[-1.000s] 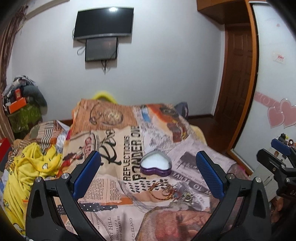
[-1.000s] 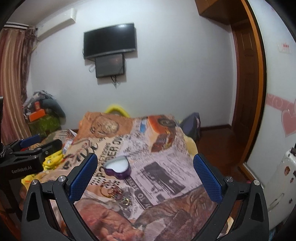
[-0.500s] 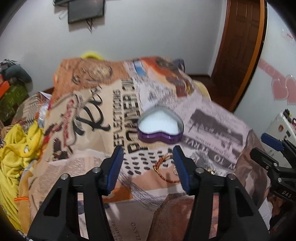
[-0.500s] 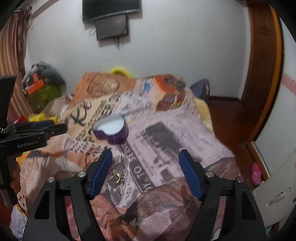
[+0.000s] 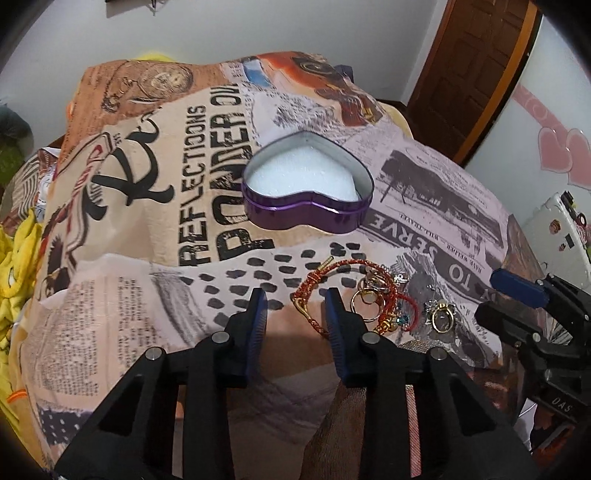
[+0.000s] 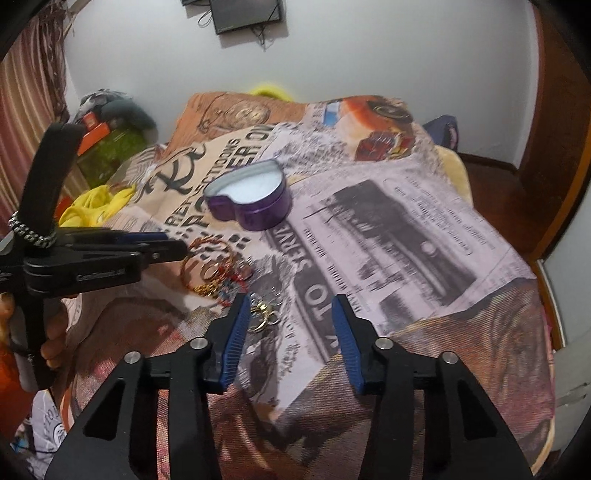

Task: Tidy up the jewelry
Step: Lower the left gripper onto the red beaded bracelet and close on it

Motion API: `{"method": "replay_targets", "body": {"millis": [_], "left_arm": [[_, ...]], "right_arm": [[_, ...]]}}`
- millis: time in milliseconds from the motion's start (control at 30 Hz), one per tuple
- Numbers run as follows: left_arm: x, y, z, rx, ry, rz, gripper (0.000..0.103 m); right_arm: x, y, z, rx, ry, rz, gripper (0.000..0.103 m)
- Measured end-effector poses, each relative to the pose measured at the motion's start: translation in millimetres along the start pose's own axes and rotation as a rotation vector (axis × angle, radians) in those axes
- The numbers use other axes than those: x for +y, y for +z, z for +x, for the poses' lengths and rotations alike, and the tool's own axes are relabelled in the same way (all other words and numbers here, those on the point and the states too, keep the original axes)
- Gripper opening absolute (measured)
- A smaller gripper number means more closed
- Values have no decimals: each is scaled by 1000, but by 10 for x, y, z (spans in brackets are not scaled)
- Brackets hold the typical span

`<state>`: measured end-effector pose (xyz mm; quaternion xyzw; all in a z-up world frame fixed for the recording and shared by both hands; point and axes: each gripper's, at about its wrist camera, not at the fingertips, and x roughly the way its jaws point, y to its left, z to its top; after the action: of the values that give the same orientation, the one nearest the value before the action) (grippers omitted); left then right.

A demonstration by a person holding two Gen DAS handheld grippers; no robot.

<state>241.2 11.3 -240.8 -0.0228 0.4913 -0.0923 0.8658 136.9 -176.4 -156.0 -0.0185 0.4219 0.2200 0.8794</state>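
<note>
While both jaws have just been closing on nothing, our left gripper (image 5: 295,308) and right gripper (image 6: 290,317) stand half-spread; tangled gold-and-red jewelry (image 5: 373,295) at six o'clock of the purple heart-shaped tin (image 5: 308,206) may snag together.

White wall (image 6: 369,74), wood door (image 5: 476,70) at right, striped curtain (image 6: 29,92) at left, bed covered by printed blanket (image 6: 406,236), screen (image 6: 247,14) mounted high.
</note>
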Motion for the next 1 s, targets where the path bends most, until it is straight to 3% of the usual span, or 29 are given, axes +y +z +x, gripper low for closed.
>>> {"method": "replay_targets", "body": {"millis": [167, 233, 300, 400, 1000], "left_arm": [[-9, 25, 86, 10, 1, 6, 30], [-7, 24, 102, 10, 0, 7, 26], [4, 31, 120, 10, 2, 6, 12], [32, 32, 122, 5, -11, -5, 6], [-6, -34, -168, -70, -25, 5, 4]], "right_arm": [[55, -12, 107, 34, 24, -17, 33], [78, -1, 139, 41, 27, -24, 33], [87, 6, 161, 43, 32, -29, 32], [96, 34, 224, 52, 39, -35, 26], [171, 50, 377, 72, 16, -75, 9]]}}
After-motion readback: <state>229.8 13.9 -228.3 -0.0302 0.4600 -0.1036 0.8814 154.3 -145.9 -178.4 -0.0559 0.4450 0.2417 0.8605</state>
